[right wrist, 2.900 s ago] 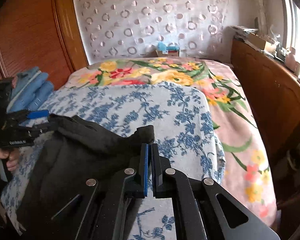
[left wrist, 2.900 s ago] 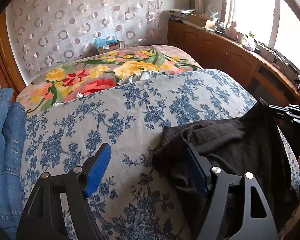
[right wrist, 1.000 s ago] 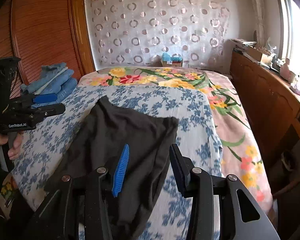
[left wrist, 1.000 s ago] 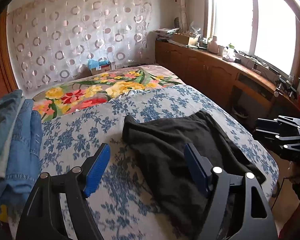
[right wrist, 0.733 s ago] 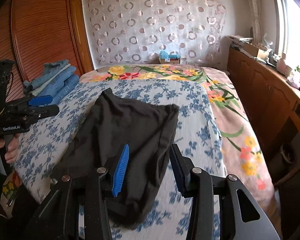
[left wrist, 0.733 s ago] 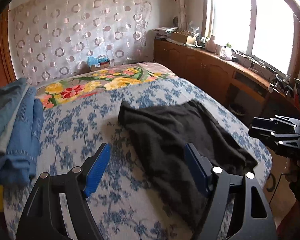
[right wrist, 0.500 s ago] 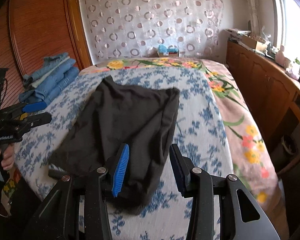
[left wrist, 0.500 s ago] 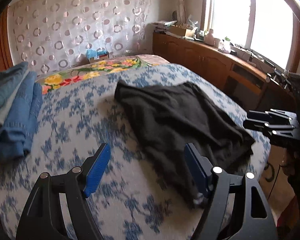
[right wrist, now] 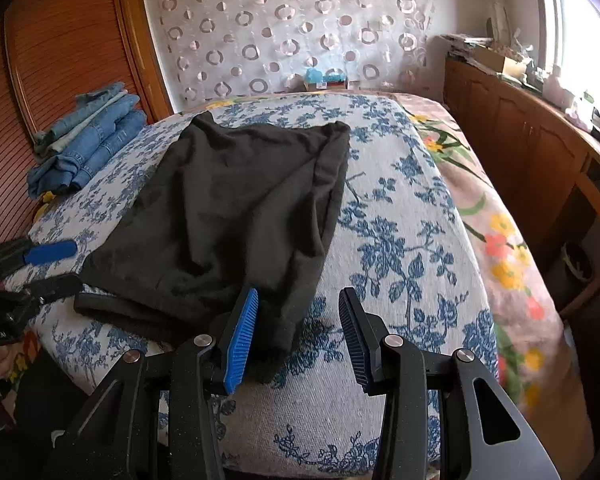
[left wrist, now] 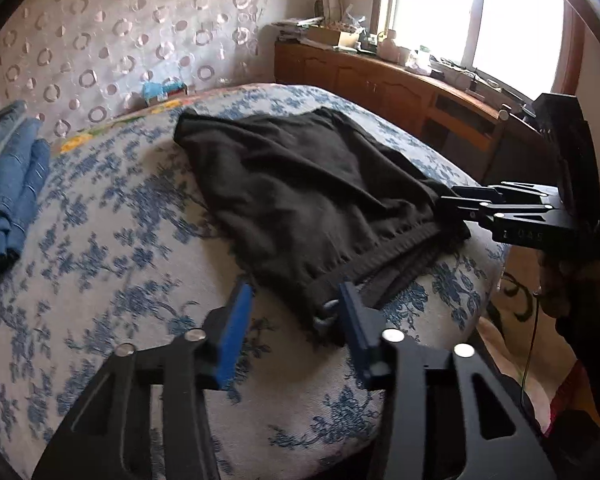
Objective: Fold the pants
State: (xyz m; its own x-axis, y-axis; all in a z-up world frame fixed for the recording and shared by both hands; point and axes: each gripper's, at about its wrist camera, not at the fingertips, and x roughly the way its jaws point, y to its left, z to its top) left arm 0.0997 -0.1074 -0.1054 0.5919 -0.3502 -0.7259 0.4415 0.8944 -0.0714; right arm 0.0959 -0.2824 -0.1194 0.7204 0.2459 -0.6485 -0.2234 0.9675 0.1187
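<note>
Lying half-folded on the blue-flowered bedspread [right wrist: 399, 216], the black knit pants [right wrist: 236, 200] reached the bed's near edge, where both grippers stood parted and empty: the left gripper [left wrist: 296, 320] and right gripper [right wrist: 298, 320]. A shallow pinch could catch one layer and skew the fold. Only the left view showed the ribbed waistband [left wrist: 383, 256].

A bed [right wrist: 399, 216] carries a blue-flowered cover. Folded blue jeans [right wrist: 88, 140] are stacked at its left edge. A wooden cabinet [right wrist: 539, 152] stands along the right wall beneath the window [left wrist: 475, 12].
</note>
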